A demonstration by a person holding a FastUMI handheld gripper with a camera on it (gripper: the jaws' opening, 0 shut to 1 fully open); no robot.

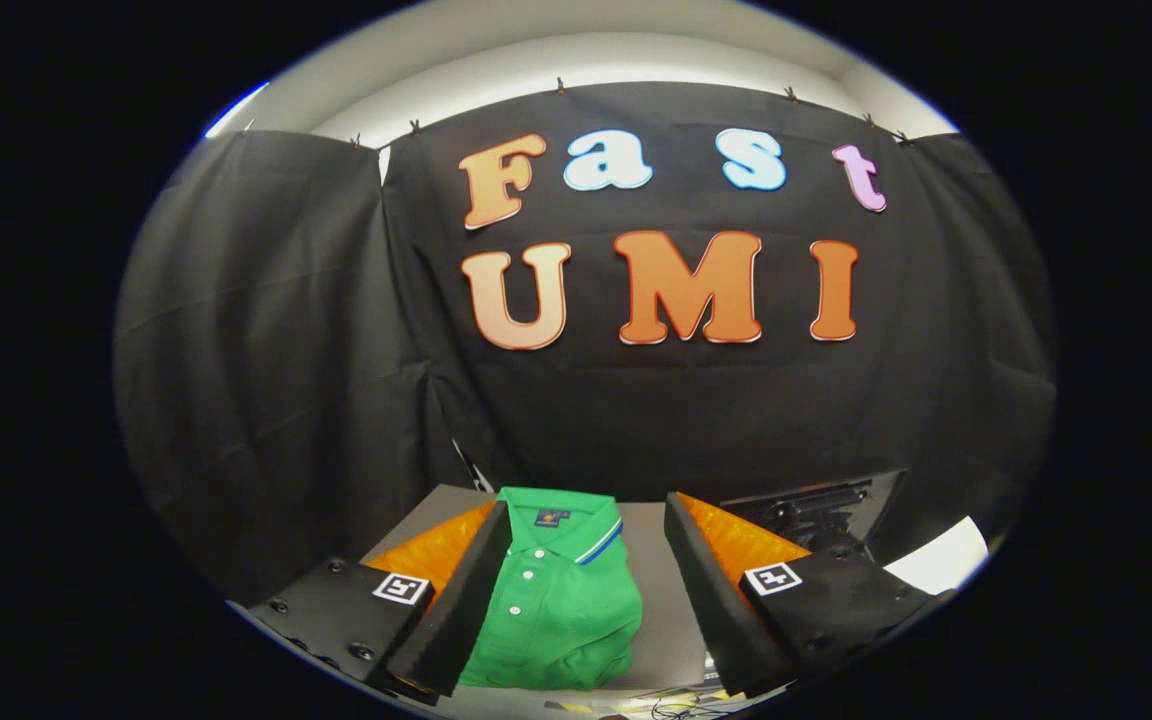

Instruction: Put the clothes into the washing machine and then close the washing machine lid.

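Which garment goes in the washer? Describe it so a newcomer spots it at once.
Start at the black cloth wall and drop to the grey tabletop below it. The folded green polo shirt lies flat there, between the open claw's fingers, nearer one of them. Its buttoned placket and blue-and-white striped collar set it apart from the dark equipment beyond.

So there's a grey table (651,560) up against the black cloth wall, and a folded green polo shirt (556,610) lies flat right on it, collar toward the wall, buttons up. The shirt shows between the open jaws, nearer one of them. A white sheet (941,560) lies off to one side, well apart from the shirt.
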